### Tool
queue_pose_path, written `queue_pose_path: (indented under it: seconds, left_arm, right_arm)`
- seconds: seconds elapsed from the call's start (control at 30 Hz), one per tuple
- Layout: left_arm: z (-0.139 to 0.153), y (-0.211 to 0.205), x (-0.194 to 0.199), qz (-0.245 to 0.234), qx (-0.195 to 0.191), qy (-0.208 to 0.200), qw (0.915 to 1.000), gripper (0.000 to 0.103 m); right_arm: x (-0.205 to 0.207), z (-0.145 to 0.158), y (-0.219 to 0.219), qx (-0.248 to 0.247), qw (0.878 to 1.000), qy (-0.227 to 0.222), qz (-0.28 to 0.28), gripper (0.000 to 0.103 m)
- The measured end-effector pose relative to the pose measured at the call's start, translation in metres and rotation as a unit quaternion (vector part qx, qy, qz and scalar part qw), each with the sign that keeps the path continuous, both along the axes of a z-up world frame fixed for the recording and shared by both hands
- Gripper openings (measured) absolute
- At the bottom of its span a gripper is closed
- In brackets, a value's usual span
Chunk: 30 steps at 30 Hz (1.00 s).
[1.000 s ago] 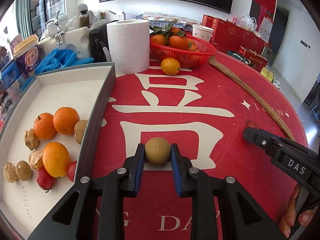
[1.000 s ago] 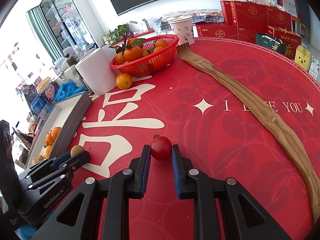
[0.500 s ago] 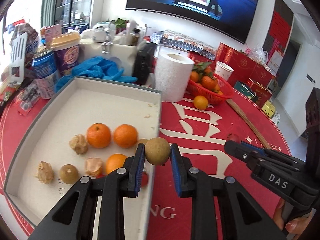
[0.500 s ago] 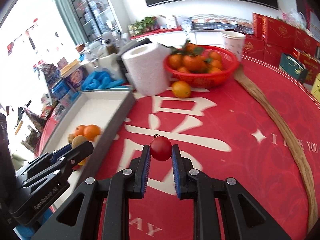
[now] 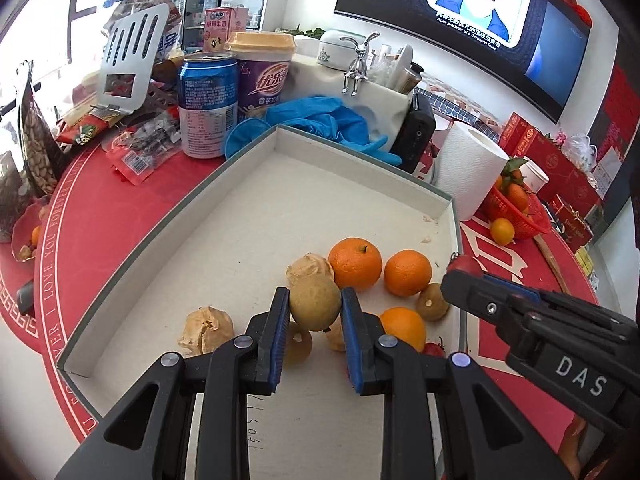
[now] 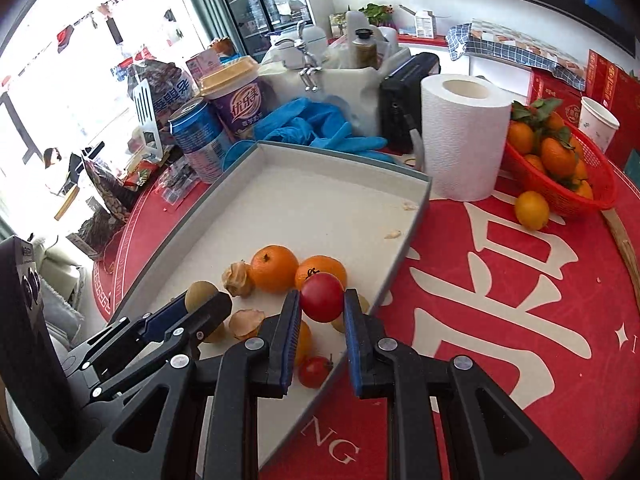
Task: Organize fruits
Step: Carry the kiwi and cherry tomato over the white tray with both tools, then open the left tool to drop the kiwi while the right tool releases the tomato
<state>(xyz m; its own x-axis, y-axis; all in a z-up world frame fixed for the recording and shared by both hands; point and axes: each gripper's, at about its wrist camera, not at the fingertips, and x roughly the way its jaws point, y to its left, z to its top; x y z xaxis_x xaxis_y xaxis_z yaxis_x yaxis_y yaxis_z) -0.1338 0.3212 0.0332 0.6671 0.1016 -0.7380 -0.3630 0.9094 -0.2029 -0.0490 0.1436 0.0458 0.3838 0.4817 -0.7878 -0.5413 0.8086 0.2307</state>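
Observation:
My left gripper [image 5: 314,308] is shut on a round brown longan [image 5: 315,305] and holds it above the fruit in the white box tray [image 5: 256,216]. My right gripper [image 6: 322,306] is shut on a red cherry tomato [image 6: 322,297] over the tray's right edge [image 6: 404,248]. In the tray lie oranges [image 5: 355,264], a loose longan [image 5: 432,306], papery husks [image 5: 206,330] and a cherry tomato [image 6: 314,371]. The right gripper also shows in the left wrist view [image 5: 460,280], and the left gripper in the right wrist view [image 6: 204,306].
A paper towel roll [image 6: 460,136], a red basket of tangerines [image 6: 560,164] and a loose orange [image 6: 531,210] stand to the right. A blue can [image 5: 207,104], a purple cup [image 5: 262,72], blue gloves [image 5: 320,120] and snack packets crowd behind and left of the tray.
Both grippers have moved left with their fruit. The left has gone from the red tablecloth to above the tray, and the right has reached the tray's right edge.

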Motion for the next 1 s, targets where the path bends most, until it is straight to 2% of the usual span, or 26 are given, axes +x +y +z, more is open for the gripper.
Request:
queue_pose_path:
  seconds: [0.43,0.47,0.5,0.53,0.57,0.6,0.63,0.67,0.7,0.83,0.87,0.9,0.93,1.0]
  left_arm:
    - [-0.01,0.006,-0.001,0.006,-0.005,0.02,0.9998,0.028]
    - [-0.01,0.005,0.0,0.007,-0.004,0.022,0.9997,0.033]
    - [-0.011,0.005,0.0,0.008,-0.001,0.024,0.9997,0.049]
    - [-0.01,0.003,0.0,0.011,0.004,0.026,0.9996,0.058]
    - [-0.01,0.003,-0.001,0.016,0.01,0.026,0.9995,0.073]
    - [-0.009,0.003,-0.002,0.018,0.012,0.023,0.9995,0.082]
    - [-0.008,0.002,-0.002,0.016,0.011,0.02,0.9996,0.082]
    - [-0.007,0.002,-0.003,0.019,0.013,0.021,0.9995,0.083]
    - [-0.007,0.002,-0.003,0.022,0.015,0.023,0.9994,0.083]
    - [-0.007,0.001,-0.002,0.021,0.019,0.029,0.9992,0.085]
    - [-0.007,0.0,-0.002,0.021,0.022,0.031,0.9991,0.09]
    - [-0.006,-0.001,-0.002,0.022,0.028,0.034,0.9988,0.097]
    - [-0.005,-0.002,-0.002,0.024,0.034,0.035,0.9985,0.102]
    - [-0.003,-0.003,-0.003,0.028,0.044,0.03,0.9982,0.103]
  right_arm:
    - [0.002,-0.009,0.016,-0.024,1.0,0.013,0.015,0.022]
    - [0.002,-0.009,0.017,-0.026,0.999,0.013,0.016,0.022]
    - [0.002,-0.009,0.018,-0.028,0.999,0.014,0.019,0.022]
    - [0.002,-0.009,0.02,-0.029,0.999,0.014,0.021,0.022]
    - [0.002,-0.01,0.021,-0.032,0.999,0.014,0.022,0.022]
    - [0.003,-0.01,0.022,-0.036,0.999,0.015,0.024,0.032]
    - [0.003,-0.01,0.023,-0.037,0.999,0.015,0.024,0.04]
    - [0.002,-0.008,0.023,-0.038,0.999,0.012,0.023,0.065]
    - [0.002,-0.005,0.022,-0.034,0.999,0.002,0.022,0.075]
    - [-0.004,0.006,0.025,-0.05,0.998,-0.028,0.027,0.079]
    - [-0.006,0.008,0.025,-0.055,0.998,-0.033,0.028,0.095]
    - [-0.007,0.01,0.025,-0.055,0.997,-0.038,0.028,0.103]
    - [-0.008,0.012,0.024,-0.055,0.997,-0.044,0.026,0.103]
    - [-0.009,0.013,0.022,-0.06,0.997,-0.051,0.02,0.103]
